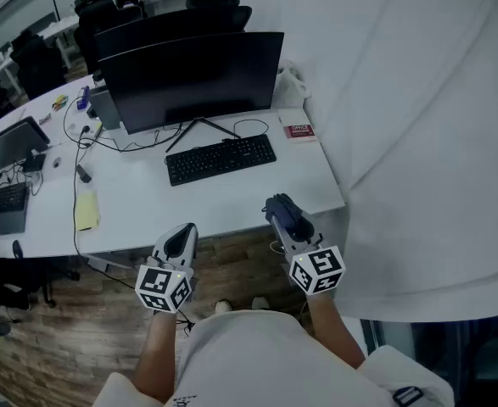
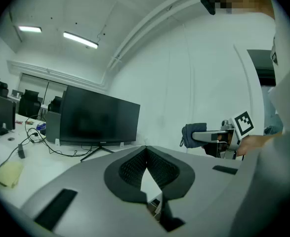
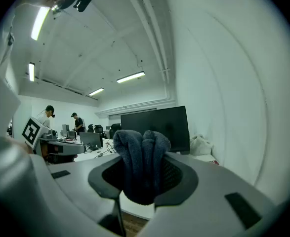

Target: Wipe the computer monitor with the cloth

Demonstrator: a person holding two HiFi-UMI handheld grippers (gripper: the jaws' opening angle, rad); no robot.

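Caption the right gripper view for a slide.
Right hand-held gripper shut on a dark cloth, facing the black monitor on the desk.

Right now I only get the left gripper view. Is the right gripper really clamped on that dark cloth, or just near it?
Observer: Clamped. The right gripper view shows the right gripper with its jaws shut on the folded cloth, which bulges above them.
Operator: Anything in front of the monitor?
Observer: Head view: a black keyboard lies flat just in front of its stand.
Operator: And right of the screen?
Observer: A flat red and white item lies by the monitor's right corner.
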